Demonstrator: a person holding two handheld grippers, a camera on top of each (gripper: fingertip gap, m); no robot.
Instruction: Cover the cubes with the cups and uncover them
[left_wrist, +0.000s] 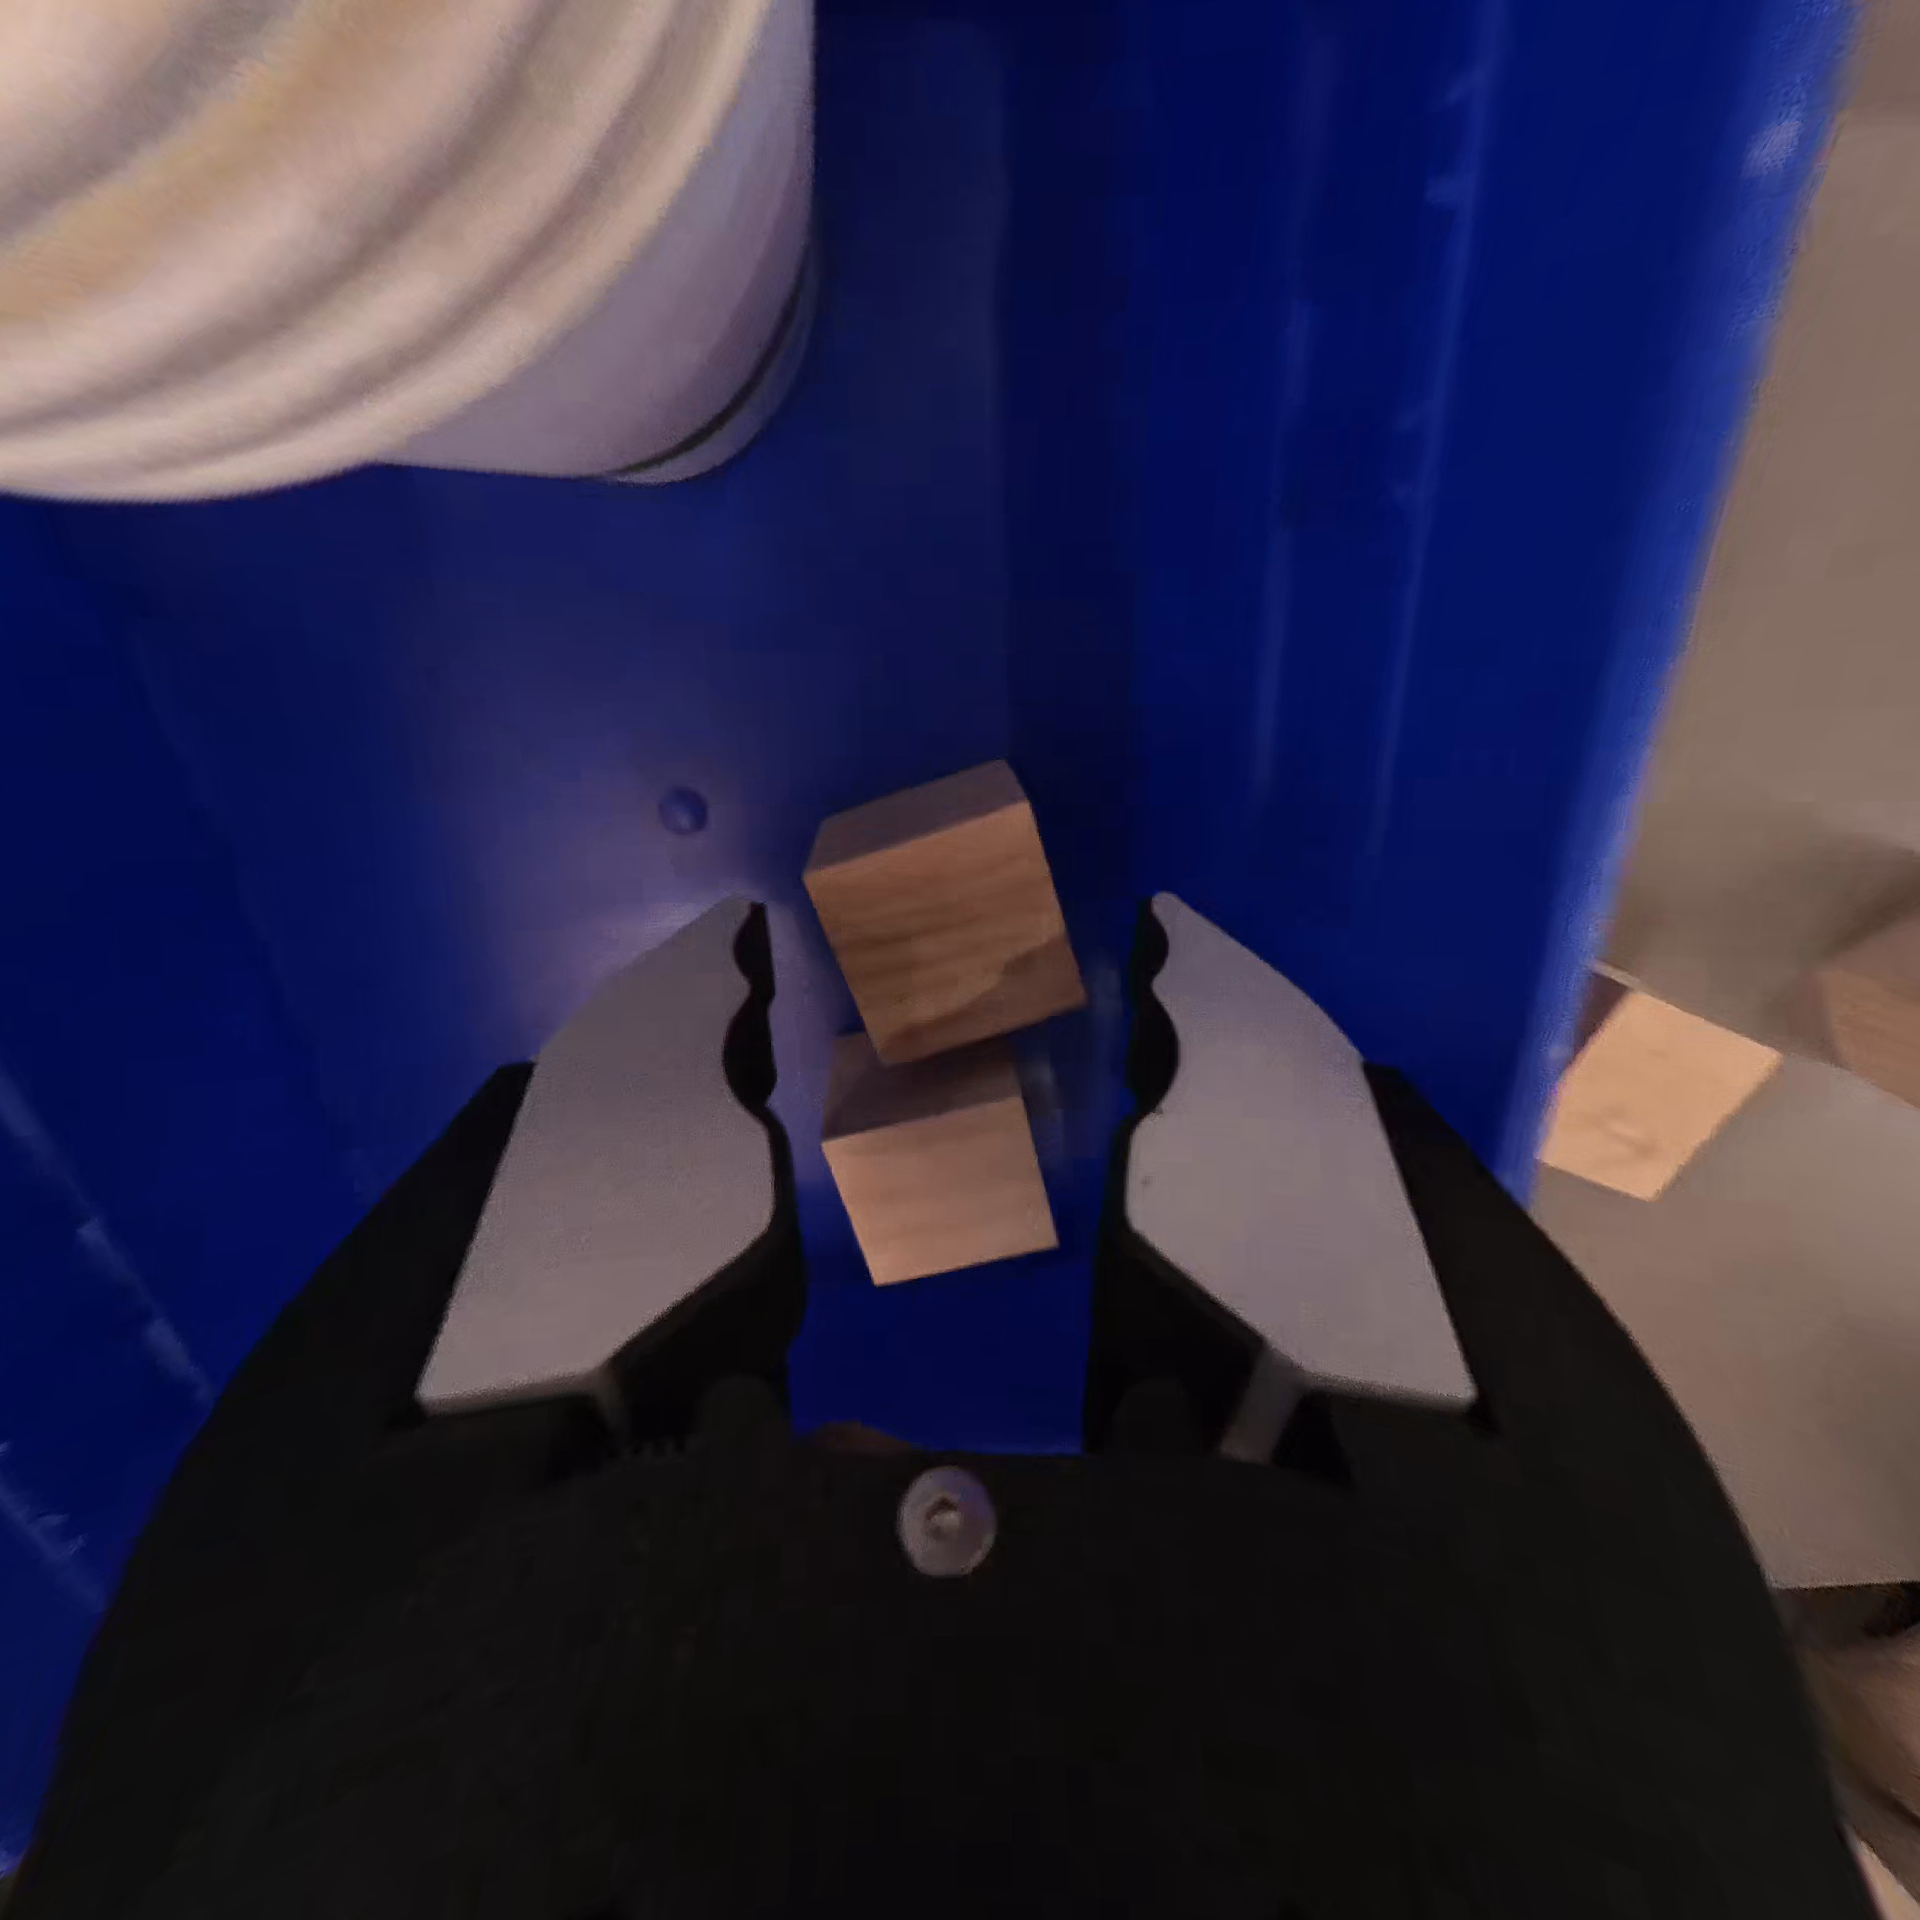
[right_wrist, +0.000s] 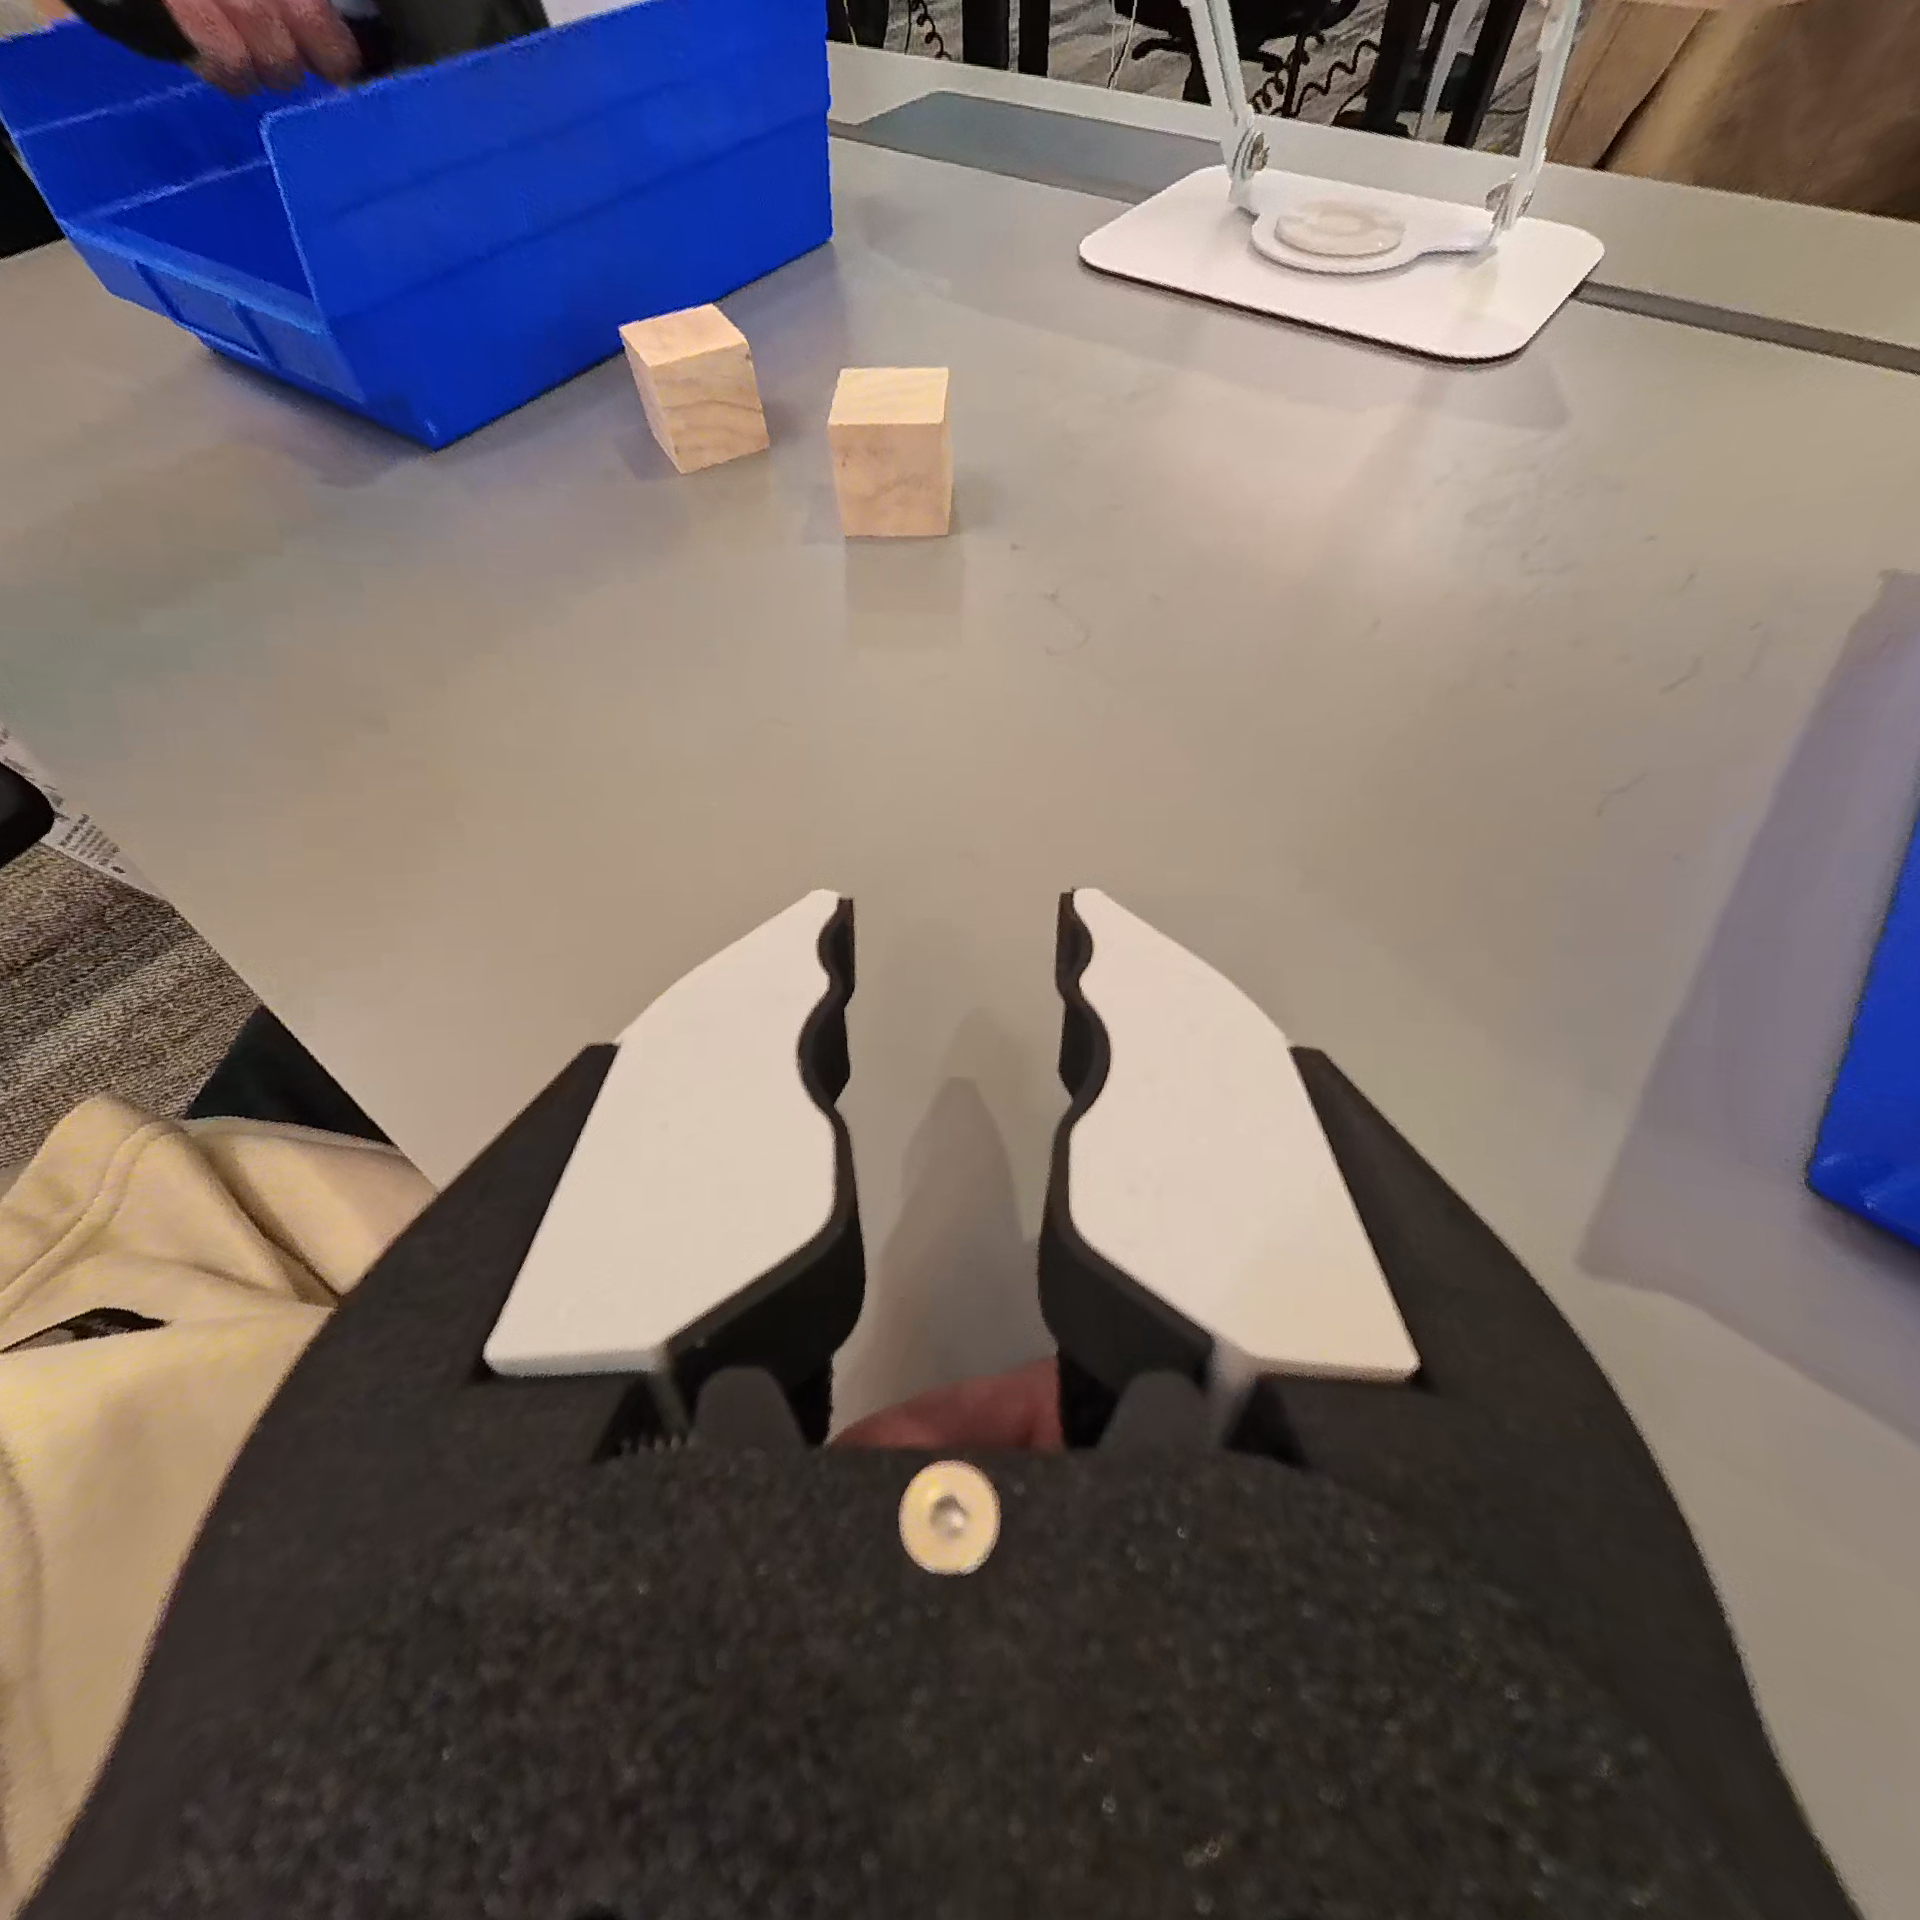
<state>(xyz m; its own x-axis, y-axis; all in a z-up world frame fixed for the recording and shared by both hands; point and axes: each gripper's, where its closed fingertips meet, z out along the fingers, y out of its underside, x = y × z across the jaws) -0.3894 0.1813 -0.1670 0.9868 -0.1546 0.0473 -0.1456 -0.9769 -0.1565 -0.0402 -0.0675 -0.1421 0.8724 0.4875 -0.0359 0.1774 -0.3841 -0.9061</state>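
We hold the left tool (left_wrist: 951, 925) apart inside the blue bin (left_wrist: 1299, 520), with two wooden cubes (left_wrist: 940, 914) just before its tips. Our right tool (right_wrist: 956, 914), also apart and empty, hangs over the grey tabletop (right_wrist: 1143, 675). Farther on, two more cubes (right_wrist: 891, 452) stand beside the bin; the blurred white thing (left_wrist: 312, 239) may be cups.

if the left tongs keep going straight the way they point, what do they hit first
Probably the upper wooden cube inside the blue bin, which sits right ahead of the open left tongs. Depth is blurred; a second cube lies nearer, lower between the fingers.
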